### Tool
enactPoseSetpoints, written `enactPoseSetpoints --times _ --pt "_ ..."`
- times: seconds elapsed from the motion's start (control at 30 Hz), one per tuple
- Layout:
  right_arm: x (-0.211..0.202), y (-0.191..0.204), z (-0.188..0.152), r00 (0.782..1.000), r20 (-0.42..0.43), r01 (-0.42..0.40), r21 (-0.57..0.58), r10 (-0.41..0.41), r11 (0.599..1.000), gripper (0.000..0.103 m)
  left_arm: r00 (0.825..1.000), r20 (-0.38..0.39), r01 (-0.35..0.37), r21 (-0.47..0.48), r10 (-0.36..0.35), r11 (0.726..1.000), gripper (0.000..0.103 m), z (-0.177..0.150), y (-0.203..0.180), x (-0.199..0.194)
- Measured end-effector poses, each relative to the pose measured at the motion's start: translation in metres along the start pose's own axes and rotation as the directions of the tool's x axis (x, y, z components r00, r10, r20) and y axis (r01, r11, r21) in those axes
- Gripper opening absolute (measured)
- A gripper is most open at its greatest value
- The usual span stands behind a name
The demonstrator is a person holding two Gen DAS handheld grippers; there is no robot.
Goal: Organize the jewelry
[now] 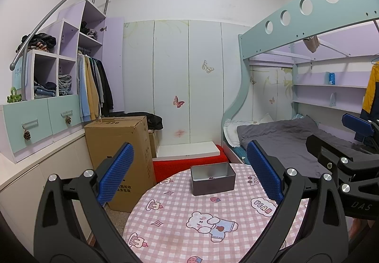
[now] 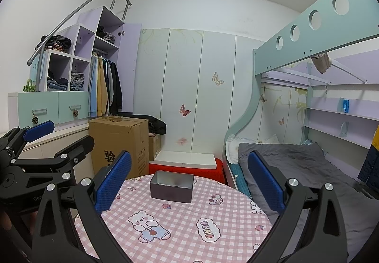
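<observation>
A small grey metal tin (image 1: 212,179) without a lid stands at the far side of a round table (image 1: 184,222) covered in a pink checked cloth. Something small and dark (image 1: 211,178) lies inside the tin; I cannot tell what it is. My left gripper (image 1: 189,173) hovers above the table's near side, open, with nothing between its blue pads. The right wrist view shows the tin (image 2: 171,186) too, and my right gripper (image 2: 187,180) open and empty over the table (image 2: 180,227). Each gripper appears at the edge of the other's view.
A tall cardboard box (image 1: 120,158) stands left of the table, beside cabinets with drawers (image 1: 40,121) and hanging clothes (image 1: 94,87). A red stool with a white board (image 1: 189,156) sits behind the table. A bunk bed with grey bedding (image 1: 284,135) fills the right.
</observation>
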State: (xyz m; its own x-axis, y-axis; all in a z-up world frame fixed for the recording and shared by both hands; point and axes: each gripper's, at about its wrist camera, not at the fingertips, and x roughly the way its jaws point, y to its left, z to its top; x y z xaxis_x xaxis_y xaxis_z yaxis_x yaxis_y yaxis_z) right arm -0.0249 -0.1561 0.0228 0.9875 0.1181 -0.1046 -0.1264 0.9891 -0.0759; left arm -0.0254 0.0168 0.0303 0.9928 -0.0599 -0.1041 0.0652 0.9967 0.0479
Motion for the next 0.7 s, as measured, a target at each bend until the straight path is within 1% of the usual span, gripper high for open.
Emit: enactPoseSetpoints --times 0.7 --pt "0.0020 -0.0006 -0.0011 1.000 -0.004 0.001 0.003 -0.001 1.000 0.095 1.000 -0.003 0.001 -0.002 -0.001 1.000 0.094 -0.0003 0.0009 0.0016"
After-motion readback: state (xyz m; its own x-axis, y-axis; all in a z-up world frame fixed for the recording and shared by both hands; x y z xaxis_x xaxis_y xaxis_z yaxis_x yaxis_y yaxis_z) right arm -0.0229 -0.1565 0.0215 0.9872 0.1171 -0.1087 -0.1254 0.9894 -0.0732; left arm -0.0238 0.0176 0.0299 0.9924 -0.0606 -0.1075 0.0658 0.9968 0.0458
